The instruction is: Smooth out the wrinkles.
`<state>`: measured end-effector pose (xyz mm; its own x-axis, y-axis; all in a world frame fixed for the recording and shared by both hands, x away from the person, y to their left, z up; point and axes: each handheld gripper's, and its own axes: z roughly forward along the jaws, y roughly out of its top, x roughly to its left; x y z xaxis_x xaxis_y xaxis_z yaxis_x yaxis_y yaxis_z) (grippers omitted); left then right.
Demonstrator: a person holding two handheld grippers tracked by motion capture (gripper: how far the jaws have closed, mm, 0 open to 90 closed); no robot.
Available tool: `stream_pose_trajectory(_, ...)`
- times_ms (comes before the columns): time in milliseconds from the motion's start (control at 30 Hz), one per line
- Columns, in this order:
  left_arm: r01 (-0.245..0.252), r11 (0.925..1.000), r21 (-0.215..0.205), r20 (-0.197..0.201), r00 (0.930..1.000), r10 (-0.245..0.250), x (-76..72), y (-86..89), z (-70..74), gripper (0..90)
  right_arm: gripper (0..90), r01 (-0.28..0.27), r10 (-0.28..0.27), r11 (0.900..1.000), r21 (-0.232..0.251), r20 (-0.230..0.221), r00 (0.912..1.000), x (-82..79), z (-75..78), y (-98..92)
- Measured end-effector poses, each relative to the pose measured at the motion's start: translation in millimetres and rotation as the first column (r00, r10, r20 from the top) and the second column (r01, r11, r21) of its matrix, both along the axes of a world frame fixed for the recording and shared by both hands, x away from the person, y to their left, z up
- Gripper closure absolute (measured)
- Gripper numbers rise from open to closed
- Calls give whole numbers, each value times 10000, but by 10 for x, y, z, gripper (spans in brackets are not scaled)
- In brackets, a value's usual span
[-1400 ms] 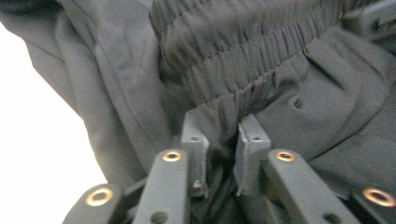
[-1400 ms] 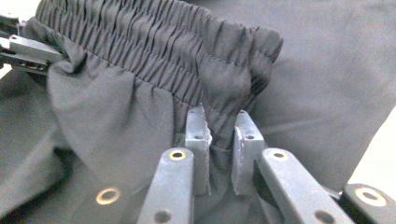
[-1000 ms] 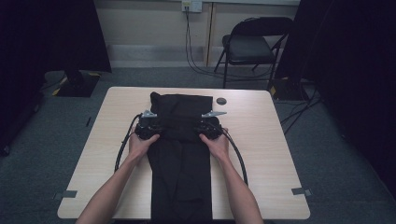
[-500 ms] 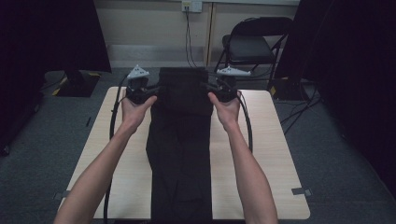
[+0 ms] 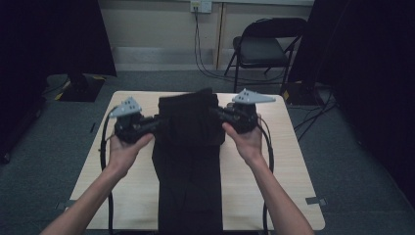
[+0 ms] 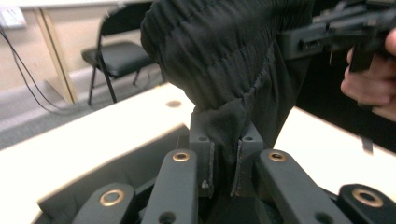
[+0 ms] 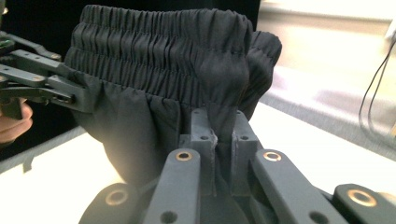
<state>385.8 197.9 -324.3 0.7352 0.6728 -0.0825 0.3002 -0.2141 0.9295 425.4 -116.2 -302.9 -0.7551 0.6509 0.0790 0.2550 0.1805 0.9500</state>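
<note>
A pair of black trousers (image 5: 188,166) with an elastic waistband hangs between both grippers, its legs trailing down over the light wooden table (image 5: 288,161). My left gripper (image 5: 160,123) is shut on the waistband's left edge. My right gripper (image 5: 219,113) is shut on its right edge. In the left gripper view the jaws (image 6: 223,140) pinch a fold of the black cloth (image 6: 224,56), with the other gripper (image 6: 336,32) beyond. In the right gripper view the jaws (image 7: 218,126) clamp the gathered waistband (image 7: 159,70), and the left gripper (image 7: 51,88) grips the far side.
A black folding chair (image 5: 266,46) stands behind the table. Cables (image 5: 198,44) hang down the back wall. Dark curtains flank the table on both sides. A small dark round spot (image 6: 173,103) lies on the tabletop near the far edge.
Both grippers have lifted the waistband off the table, first toward the far edge, then higher and back toward the person. The hands now stand wider apart, and the trousers hang from them.
</note>
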Motion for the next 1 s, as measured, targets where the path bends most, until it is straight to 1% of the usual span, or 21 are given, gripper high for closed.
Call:
stream_pose_trajectory(33, 138, 9999, -47, -269, 9995, -139, -77, 11, -127, 818, 831, -103, 102, 9999, -64, -154, 9998, -74, -84, -5)
stream_pose_trajectory(100, 290, 9993, 252, -464, 9985, -278, -164, 19, -282, 818, 832, -272, 258, 9990, -346, -411, 9988, -204, -248, -12)
stream_pose_trajectory(133, 311, 9991, 278, -542, 9981, -296, -207, 34, -348, 817, 832, -357, 336, 9986, -390, -554, 9979, -257, -325, -17)
stream_pose_trajectory(167, 406, 9992, 14, -781, 9961, -404, -238, 51, -412, 818, 832, -465, 432, 9979, -454, -706, 9966, -301, -395, -17)
stream_pose_trajectory(233, 527, 9985, 175, -1011, 9936, -507, -314, 63, -513, 817, 832, -556, 510, 9972, -506, -869, 9949, -386, -499, -14)
stream_pose_trajectory(300, 675, 9977, 70, -1423, 9876, -659, -375, 93, -619, 817, 832, -675, 605, 9950, -731, -936, 9938, -471, -585, 2)
stream_pose_trajectory(400, 812, 9952, 540, -1867, 9799, -698, -450, 97, -819, 817, 832, -867, 737, 9917, -946, -1334, 9883, -569, -767, 23)
stream_pose_trajectory(500, 970, 9914, 877, -2510, 9653, -723, -476, 92, -1056, 817, 832, -961, 715, 9876, -1238, -1901, 9792, -611, -1031, 47)
stream_pose_trajectory(567, 1204, 9848, 1251, -3009, 9505, -779, -492, 66, -1188, 816, 832, -1060, 711, 9851, -1354, -2404, 9681, -634, -1222, 61)
stream_pose_trajectory(600, 1285, 9810, 1453, -3083, 9480, -785, -498, 58, -1242, 815, 832, -1113, 712, 9832, -1449, -2572, 9637, -644, -1309, 68)
stream_pose_trajectory(633, 1357, 9794, 1494, -3231, 9429, -814, -493, 58, -1284, 814, 831, -1169, 703, 9809, -1557, -2766, 9584, -650, -1384, 82)
stream_pose_trajectory(667, 1326, 9823, 1322, -3449, 9352, -799, -482, 65, -1315, 814, 831, -1234, 691, 9761, -1789, -2829, 9567, -658, -1440, 104)
stream_pose_trajectory(700, 1297, 9832, 1283, -3554, 9316, -765, -480, 66, -1333, 814, 831, -1300, 702, 9711, -2001, -2811, 9571, -665, -1476, 129)
stream_pose_trajectory(767, 1197, 9774, 1744, -3570, 9327, -506, -502, 34, -1386, 815, 831, -1362, 706, 9691, -2056, -2979, 9520, -665, -1541, 164)
stream_pose_trajectory(800, 1220, 9755, 1832, -3622, 9308, -484, -513, 18, -1423, 815, 831, -1426, 728, 9674, -2095, -3093, 9482, -667, -1583, 180)
stream_pose_trajectory(833, 1306, 9704, 2030, -3685, 9284, -479, -516, -5, -1464, 815, 831, -1483, 719, 9633, -2236, -3172, 9456, -675, -1631, 200)
stream_pose_trajectory(867, 1368, 9611, 2400, -3671, 9293, -406, -515, -22, -1498, 817, 831, -1541, 704, 9578, -2425, -3219, 9441, -687, -1676, 219)
stream_pose_trajectory(900, 1357, 9567, 2574, -3719, 9277, -315, -507, -31, -1529, 820, 832, -1581, 691, 9528, -2592, -3219, 9443, -693, -1712, 230)
stream_pose_trajectory(933, 1309, 9544, 2683, -3853, 9226, -183, -491, -38, -1560, 825, 832, -1555, 631, 9498, -2714, -3205, 9452, -691, -1743, 231)
stream_pose_trajectory(967, 1272, 9515, 2802, -3924, 9198, -74, -471, -47, -1597, 827, 832, -1525, 557, 9494, -2746, -3306, 9421, -677, -1771, 222)
stream_pose_trajectory(1000, 1272, 9533, 2741, -3928, 9196, -98, -458, -44, -1604, 831, 833, -1439, 419, 9499, -2776, -3432, 9383, -654, -1815, 210)
